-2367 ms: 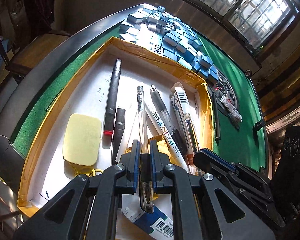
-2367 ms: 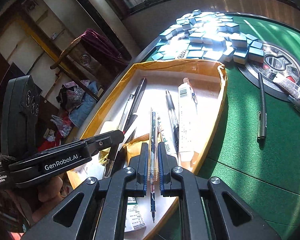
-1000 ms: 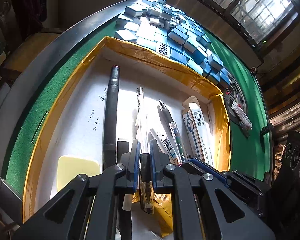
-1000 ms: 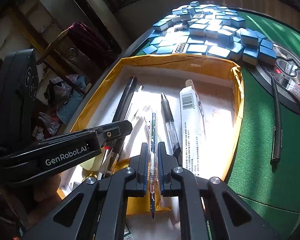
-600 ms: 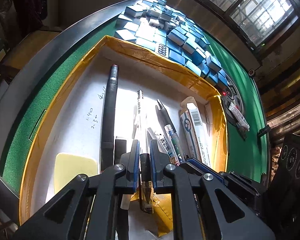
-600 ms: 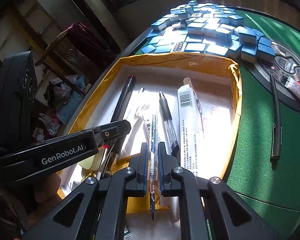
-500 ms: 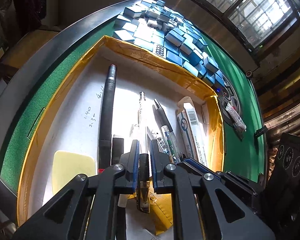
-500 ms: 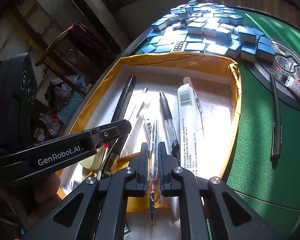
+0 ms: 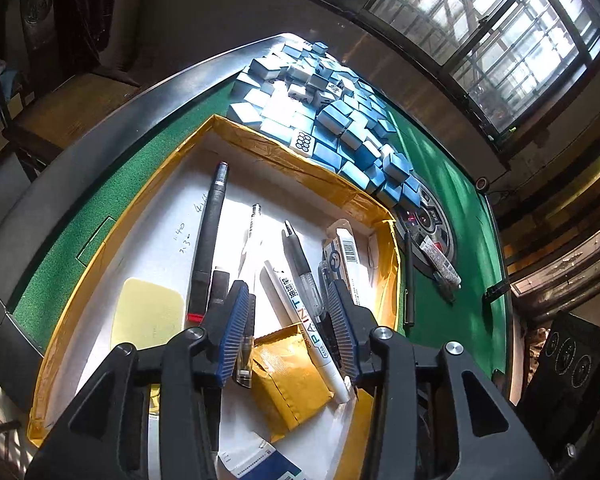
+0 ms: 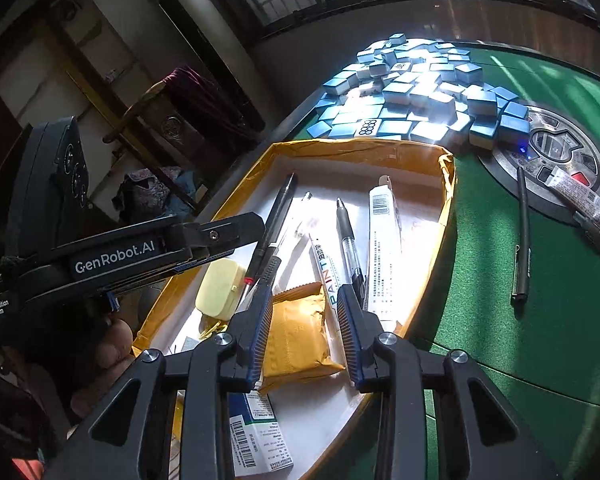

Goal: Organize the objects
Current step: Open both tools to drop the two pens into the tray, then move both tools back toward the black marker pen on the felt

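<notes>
A yellow-rimmed tray (image 9: 284, 152) (image 10: 360, 146) with a white floor holds a long black pen (image 9: 210, 236), a clear pen (image 9: 252, 248), a white PAINT marker (image 9: 300, 312) (image 10: 324, 264), a black-grip pen (image 9: 300, 264) (image 10: 346, 232), a white barcode pack (image 9: 346, 256) (image 10: 384, 240), a pale yellow case (image 9: 148, 314) (image 10: 218, 288) and a tan packet (image 9: 288, 380) (image 10: 300, 332). My left gripper (image 9: 288, 332) hangs over the tray, jaws opening; the clear pen's end lies beside its left pad, unpinched. My right gripper (image 10: 305, 332) is also opening, over the packet, with nothing pinched.
Blue mahjong tiles (image 9: 320, 120) (image 10: 412, 92) are heaped beyond the tray on green felt. A black pen (image 10: 522, 240) and a tube (image 10: 584, 200) lie right of the tray near a round metal hub (image 10: 552, 148). A barcode box (image 10: 256, 436) lies in the tray's near end.
Both grippers were shut on pens, the left on the clear pen, the right on a thin blue one. Both jaws have spread and let go, and both grippers have lifted slightly.
</notes>
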{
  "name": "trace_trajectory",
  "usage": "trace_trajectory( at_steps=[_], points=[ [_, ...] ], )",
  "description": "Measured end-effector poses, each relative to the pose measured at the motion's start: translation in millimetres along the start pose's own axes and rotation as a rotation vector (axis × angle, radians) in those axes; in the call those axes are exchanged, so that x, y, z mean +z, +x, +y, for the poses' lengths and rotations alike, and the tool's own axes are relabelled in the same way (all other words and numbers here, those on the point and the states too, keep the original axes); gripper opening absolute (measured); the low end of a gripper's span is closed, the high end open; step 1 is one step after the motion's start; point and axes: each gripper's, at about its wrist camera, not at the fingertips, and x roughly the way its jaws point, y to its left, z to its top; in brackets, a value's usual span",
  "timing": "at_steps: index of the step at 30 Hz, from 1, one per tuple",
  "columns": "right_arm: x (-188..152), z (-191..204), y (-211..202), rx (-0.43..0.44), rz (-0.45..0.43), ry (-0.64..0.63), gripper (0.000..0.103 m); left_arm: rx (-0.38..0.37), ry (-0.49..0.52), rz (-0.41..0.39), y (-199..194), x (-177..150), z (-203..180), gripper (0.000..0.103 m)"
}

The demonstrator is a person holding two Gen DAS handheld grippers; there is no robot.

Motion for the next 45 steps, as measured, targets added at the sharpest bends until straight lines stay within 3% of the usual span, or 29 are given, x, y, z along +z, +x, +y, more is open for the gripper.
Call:
trace_trajectory(
  at_steps=[10, 19, 23, 45],
  points=[
    [-23.5, -68.7, -51.2, -0.024, -0.062, 0.153, 0.037, -0.043, 0.138, 0.026, -1.9, -36.3, -73.5, 0.04],
    [-45.6, -129.0, -70.0, -0.172, -0.054, 0.289, 0.039, -0.054, 0.224, 0.093, 16.7, -66.8, -126.1, 0.04],
    [-52.8, -147.4, -72.3, -0.222, -0.038, 0.324, 0.039, -0.044, 0.244, 0.114, 23.1, -73.9, -136.1, 0.04],
    [-55.8, -176.2, -73.1, -0.242, -0.023, 0.383, 0.039, -0.016, 0.268, 0.192, 49.5, -81.9, -147.9, 0.04]
  ],
)
